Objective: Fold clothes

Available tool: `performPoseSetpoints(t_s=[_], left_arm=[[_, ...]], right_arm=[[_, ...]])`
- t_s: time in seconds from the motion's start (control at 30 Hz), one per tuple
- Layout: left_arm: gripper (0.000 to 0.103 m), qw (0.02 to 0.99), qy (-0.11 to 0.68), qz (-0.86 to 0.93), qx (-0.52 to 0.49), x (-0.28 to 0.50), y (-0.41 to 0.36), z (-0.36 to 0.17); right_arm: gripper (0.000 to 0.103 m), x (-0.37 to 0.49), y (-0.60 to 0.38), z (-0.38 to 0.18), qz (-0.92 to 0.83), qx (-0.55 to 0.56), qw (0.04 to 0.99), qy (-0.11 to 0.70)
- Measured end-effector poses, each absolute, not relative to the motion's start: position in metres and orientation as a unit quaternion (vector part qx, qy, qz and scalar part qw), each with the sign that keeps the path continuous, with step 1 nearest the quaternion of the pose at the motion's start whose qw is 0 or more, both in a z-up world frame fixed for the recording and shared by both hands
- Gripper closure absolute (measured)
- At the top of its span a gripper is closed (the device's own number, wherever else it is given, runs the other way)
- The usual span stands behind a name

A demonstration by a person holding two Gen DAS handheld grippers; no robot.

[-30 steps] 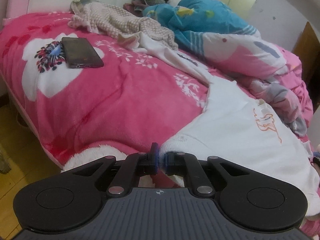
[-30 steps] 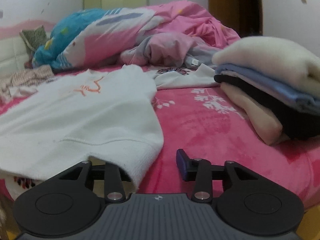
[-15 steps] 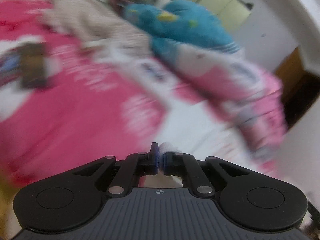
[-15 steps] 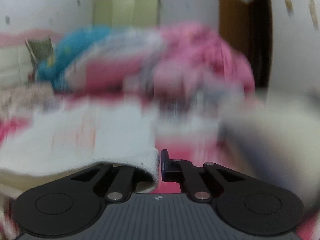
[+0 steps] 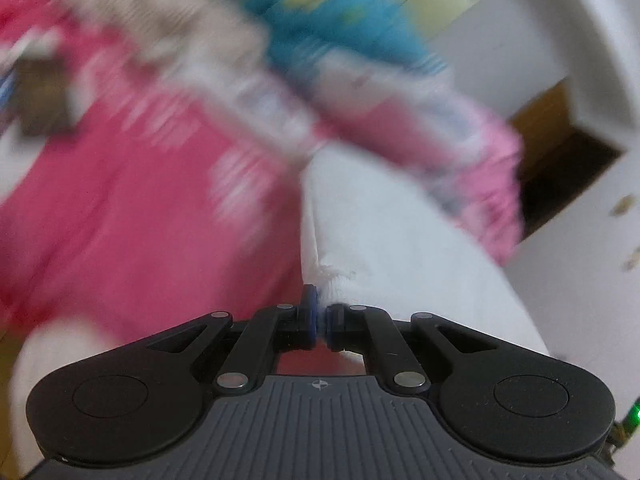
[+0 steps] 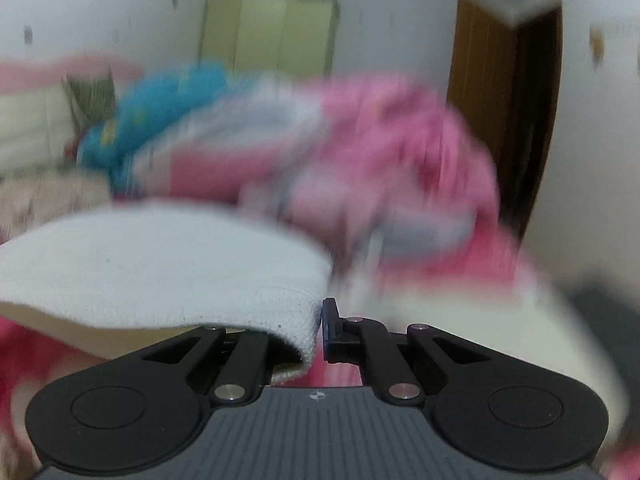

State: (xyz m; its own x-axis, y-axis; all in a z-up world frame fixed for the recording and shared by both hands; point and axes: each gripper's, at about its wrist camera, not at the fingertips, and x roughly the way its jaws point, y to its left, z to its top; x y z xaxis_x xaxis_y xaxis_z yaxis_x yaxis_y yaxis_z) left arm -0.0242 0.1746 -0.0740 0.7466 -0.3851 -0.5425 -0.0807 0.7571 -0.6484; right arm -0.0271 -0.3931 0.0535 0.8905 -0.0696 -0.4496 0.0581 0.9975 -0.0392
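A white sweatshirt [image 5: 384, 232] lies across the pink bed and its ribbed hem is lifted off the blanket. My left gripper [image 5: 320, 316] is shut on one corner of the hem, with a tuft of white fabric sticking up above the blue pads. In the right wrist view the same white sweatshirt [image 6: 160, 264] curls over the left finger, and my right gripper [image 6: 318, 328] is shut on its other hem corner. Both views are blurred by motion.
A pink blanket [image 5: 132, 216] covers the bed. A heap of blue and pink bedding [image 6: 280, 148] lies at the far side. A dark phone [image 5: 42, 100] rests at the left, a blurred pile of folded clothes [image 6: 540, 312] at the right. A doorway [image 6: 508, 100] stands behind.
My right gripper has gone from open to shut on the sweatshirt hem. Both grippers have risen and moved forward, lifting the hem off the bed.
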Motion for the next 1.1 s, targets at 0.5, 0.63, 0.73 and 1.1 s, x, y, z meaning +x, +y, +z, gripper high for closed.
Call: performPoseSetpoints(t_s=[0.5, 0.63, 0.73, 1.1], left_arm=[[0.099, 0.889, 0.393, -0.062, -0.229, -0.047, 0.166, -0.115], [0.086, 0.885, 0.409, -0.079, -0.206, -0.054, 0.168, -0.113], [0.081, 0.888, 0.407, -0.088, -0.194, -0.061, 0.173, -0.103], [0.076, 0.914, 0.374, -0.047, -0.149, -0.083, 0.192, -0.068]], right_arm=[[0.096, -0.105, -0.378, -0.094, -0.040, -0.012, 0.939, 0.341], [0.071, -0.118, -0.372, -0.098, -0.041, -0.037, 0.941, 0.332], [0.056, -0.133, -0.369, -0.094, -0.034, -0.070, 0.941, 0.330], [0.056, -0.163, -0.407, -0.044, 0.025, -0.016, 0.954, 0.300]])
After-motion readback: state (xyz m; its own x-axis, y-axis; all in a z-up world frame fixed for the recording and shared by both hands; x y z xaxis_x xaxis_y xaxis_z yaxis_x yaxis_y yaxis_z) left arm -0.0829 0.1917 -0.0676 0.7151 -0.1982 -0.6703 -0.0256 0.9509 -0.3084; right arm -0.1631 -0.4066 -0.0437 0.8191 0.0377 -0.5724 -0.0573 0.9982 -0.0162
